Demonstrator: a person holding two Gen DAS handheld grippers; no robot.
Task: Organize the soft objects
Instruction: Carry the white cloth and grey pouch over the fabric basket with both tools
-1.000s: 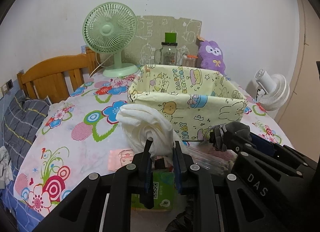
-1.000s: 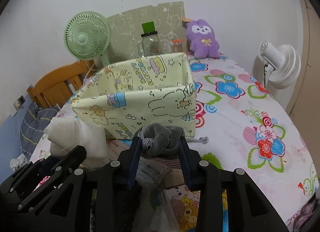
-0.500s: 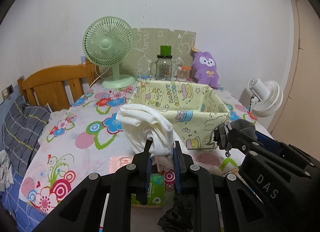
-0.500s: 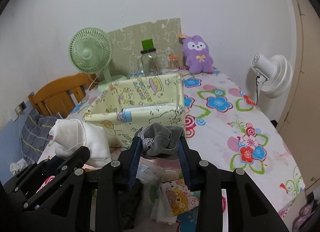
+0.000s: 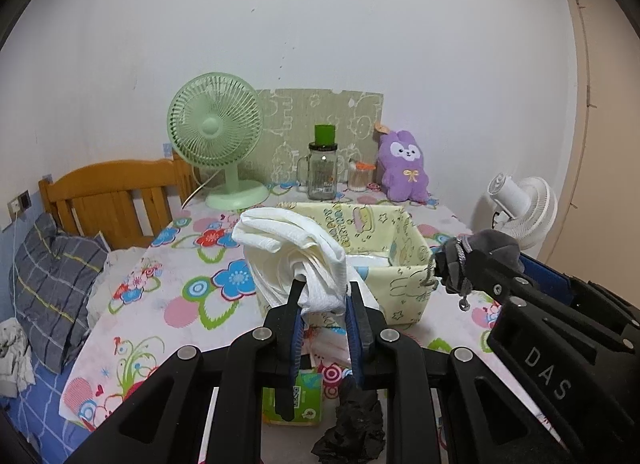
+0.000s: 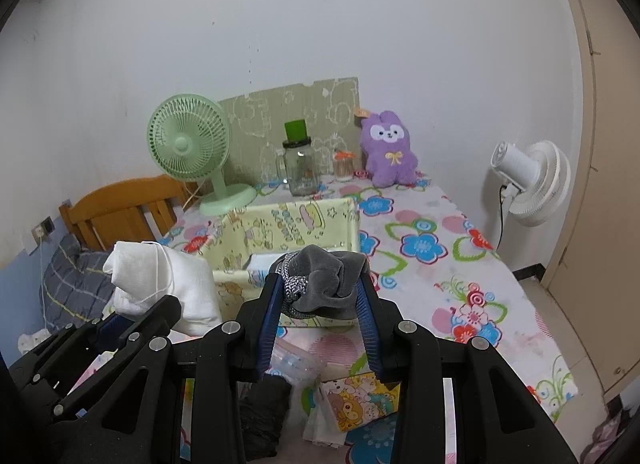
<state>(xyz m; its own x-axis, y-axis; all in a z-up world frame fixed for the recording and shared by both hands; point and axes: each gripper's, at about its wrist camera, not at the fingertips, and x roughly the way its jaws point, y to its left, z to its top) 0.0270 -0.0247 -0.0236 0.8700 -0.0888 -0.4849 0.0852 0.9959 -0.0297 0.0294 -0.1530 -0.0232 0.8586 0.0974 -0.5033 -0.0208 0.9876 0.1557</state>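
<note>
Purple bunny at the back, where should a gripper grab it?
Grip the purple bunny around its tummy, coming from the front. It sits upright facing forward against the wall, so the back is blocked, and its soft middle should squeeze between two fingers; the ears look floppy.

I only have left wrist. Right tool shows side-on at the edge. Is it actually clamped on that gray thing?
Observer: Yes. In the right wrist view the right tool is shut on the gray pouch, both fingers pressing its sides.
Operator: What's the cord hanging off it?
Observer: A gray-and-white braided drawstring, bunched against the tool's left finger.
Operator: Anything under the right tool that I can't see?
Observer: A cartoon-print packet lies on the table below it, beside a dark cloth.
Operator: Anything in the bin?
Observer: From the right wrist, something pale blue-white lies inside the yellow fabric bin; I cannot tell what.
</note>
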